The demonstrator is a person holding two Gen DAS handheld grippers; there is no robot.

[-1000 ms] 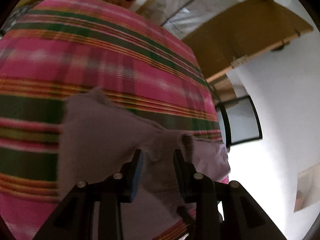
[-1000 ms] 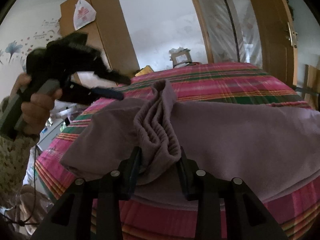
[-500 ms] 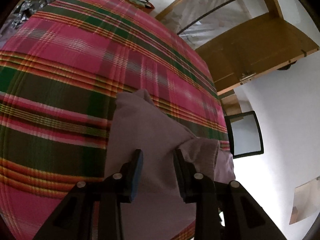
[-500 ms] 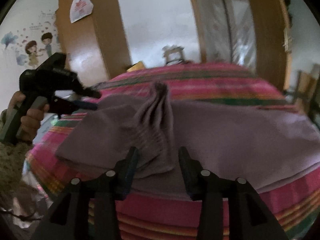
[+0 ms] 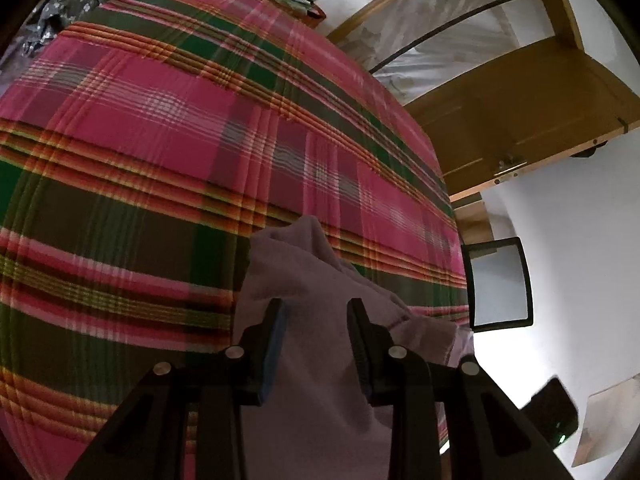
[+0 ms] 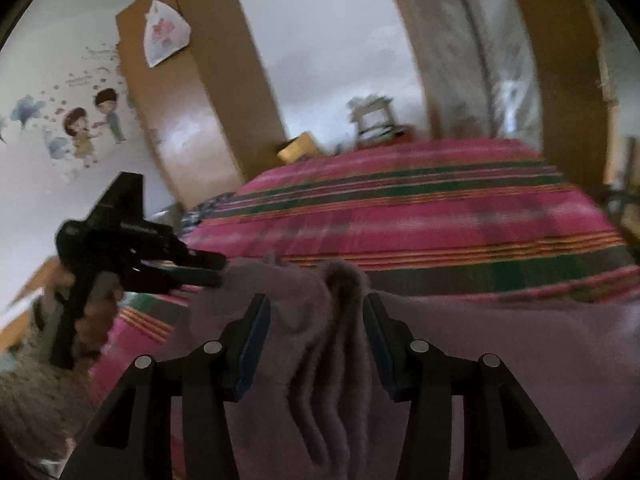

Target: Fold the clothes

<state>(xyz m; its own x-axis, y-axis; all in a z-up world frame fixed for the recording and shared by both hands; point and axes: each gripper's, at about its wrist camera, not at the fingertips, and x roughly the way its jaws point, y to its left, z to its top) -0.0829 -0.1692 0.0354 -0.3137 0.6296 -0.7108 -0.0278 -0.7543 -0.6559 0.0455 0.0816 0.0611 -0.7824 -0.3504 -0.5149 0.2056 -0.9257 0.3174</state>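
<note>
My right claw (image 6: 314,340) is opening around the bunched purple garment (image 6: 332,344) on the bed (image 6: 420,216), near its edge, while my left claw (image 5: 316,344) stands half open over the cloth, gripping nothing, ready for folding.

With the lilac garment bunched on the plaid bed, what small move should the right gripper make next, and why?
Probably draw the right gripper back clear of the lilac garment. Its fingers are opening and no longer press the bunched ridge between them, which already rests on the plaid bed. The left gripper is at the far corner.
</note>
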